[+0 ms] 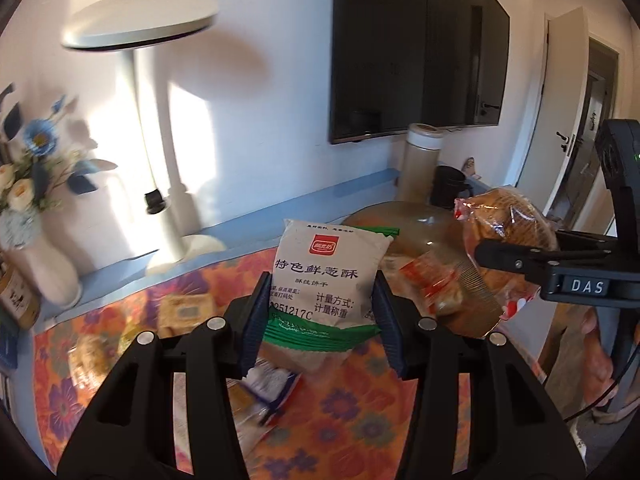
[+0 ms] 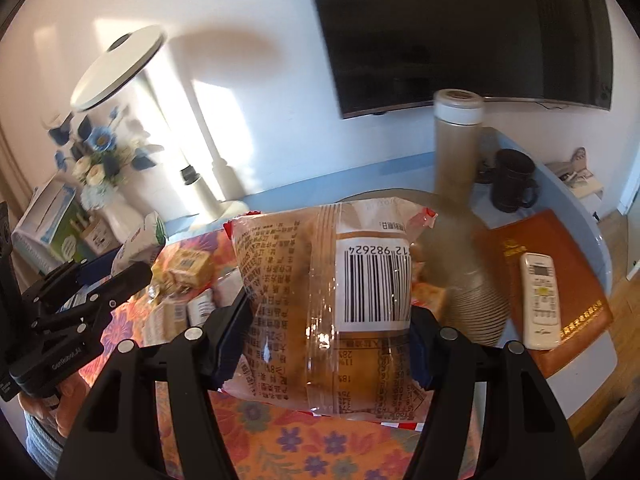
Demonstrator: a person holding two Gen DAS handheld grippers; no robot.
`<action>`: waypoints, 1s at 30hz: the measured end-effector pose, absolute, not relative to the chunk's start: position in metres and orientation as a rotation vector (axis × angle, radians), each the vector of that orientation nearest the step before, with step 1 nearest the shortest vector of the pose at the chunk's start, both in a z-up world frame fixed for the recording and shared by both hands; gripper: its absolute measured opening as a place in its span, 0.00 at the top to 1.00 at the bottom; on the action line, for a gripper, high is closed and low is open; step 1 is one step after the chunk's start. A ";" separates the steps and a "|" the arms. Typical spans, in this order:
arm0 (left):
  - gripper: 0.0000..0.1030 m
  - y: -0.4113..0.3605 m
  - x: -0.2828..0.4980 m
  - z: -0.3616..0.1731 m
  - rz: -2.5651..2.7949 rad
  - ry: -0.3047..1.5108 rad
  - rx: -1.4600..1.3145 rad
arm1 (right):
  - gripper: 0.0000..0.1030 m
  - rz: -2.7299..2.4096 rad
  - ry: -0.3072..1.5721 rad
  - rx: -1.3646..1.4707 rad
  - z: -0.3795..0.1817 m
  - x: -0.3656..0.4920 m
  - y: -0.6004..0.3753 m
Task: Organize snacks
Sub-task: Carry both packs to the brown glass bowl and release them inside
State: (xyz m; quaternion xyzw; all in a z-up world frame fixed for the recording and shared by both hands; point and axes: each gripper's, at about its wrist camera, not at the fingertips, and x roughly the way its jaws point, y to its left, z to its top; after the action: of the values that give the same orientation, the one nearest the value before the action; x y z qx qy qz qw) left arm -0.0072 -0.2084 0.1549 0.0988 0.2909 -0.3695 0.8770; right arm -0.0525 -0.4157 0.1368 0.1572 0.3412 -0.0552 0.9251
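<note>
My left gripper (image 1: 320, 316) is shut on a white and green biscuit packet (image 1: 328, 280), held upright above the floral tablecloth (image 1: 340, 412). My right gripper (image 2: 324, 336) is shut on a clear bread packet (image 2: 332, 300) with a barcode label, also lifted off the table. In the left wrist view the bread packet (image 1: 504, 236) and the right gripper (image 1: 520, 260) hang at the right. In the right wrist view the left gripper (image 2: 132, 276) shows at the left with the biscuit packet (image 2: 140, 240). A brownish translucent basket (image 1: 420, 228) sits behind both packets; loose snacks (image 1: 184, 312) lie on the cloth.
A white desk lamp (image 1: 160, 140), a vase of blue and white flowers (image 1: 36, 200), a tall flask (image 2: 458, 140) and a black mug (image 2: 512, 180) line the back. A brown book (image 2: 552, 280) with a white remote (image 2: 540, 300) lies right. A TV (image 1: 416, 48) hangs above.
</note>
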 end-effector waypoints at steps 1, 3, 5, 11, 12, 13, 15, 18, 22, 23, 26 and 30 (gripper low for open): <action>0.52 -0.218 -0.006 0.154 -0.782 0.616 0.205 | 0.38 -0.121 0.701 0.332 0.136 -0.052 -0.424; 0.52 -0.238 -0.002 0.151 -0.798 0.634 0.203 | 0.38 -0.143 0.703 0.354 0.134 -0.049 -0.443; 0.52 -0.255 0.002 0.148 -0.810 0.647 0.208 | 0.38 -0.163 0.701 0.372 0.132 -0.046 -0.459; 0.52 -0.301 0.017 0.139 -0.832 0.677 0.212 | 0.38 -0.193 0.703 0.442 0.123 -0.032 -0.499; 0.52 -0.308 0.020 0.138 -0.835 0.680 0.213 | 0.38 -0.192 0.706 0.459 0.121 -0.028 -0.505; 0.52 -0.312 0.023 0.136 -0.837 0.683 0.213 | 0.38 -0.194 0.709 0.467 0.119 -0.023 -0.509; 0.52 -0.321 0.030 0.133 -0.841 0.691 0.208 | 0.38 -0.202 0.718 0.470 0.115 -0.014 -0.514; 0.52 -0.332 0.041 0.129 -0.848 0.700 0.200 | 0.38 -0.207 0.735 0.479 0.109 0.002 -0.522; 0.48 -0.345 0.049 0.126 -0.861 0.696 0.200 | 0.31 -0.184 0.765 0.491 0.100 0.018 -0.527; 0.46 -0.347 0.048 0.125 -0.861 0.688 0.203 | 0.25 -0.170 0.777 0.498 0.097 0.021 -0.528; 0.13 -0.345 0.048 0.121 -0.825 0.682 0.203 | 0.22 -0.171 0.780 0.511 0.093 0.021 -0.529; 0.20 -0.331 0.041 0.120 -0.799 0.683 0.200 | 0.22 -0.169 0.772 0.484 0.099 0.011 -0.519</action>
State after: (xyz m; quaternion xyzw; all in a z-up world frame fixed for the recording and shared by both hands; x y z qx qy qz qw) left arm 0.0410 -0.3309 0.1196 0.0953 0.3256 -0.3807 0.8602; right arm 0.0105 -0.5192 0.0994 0.2334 0.3724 -0.0817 0.8945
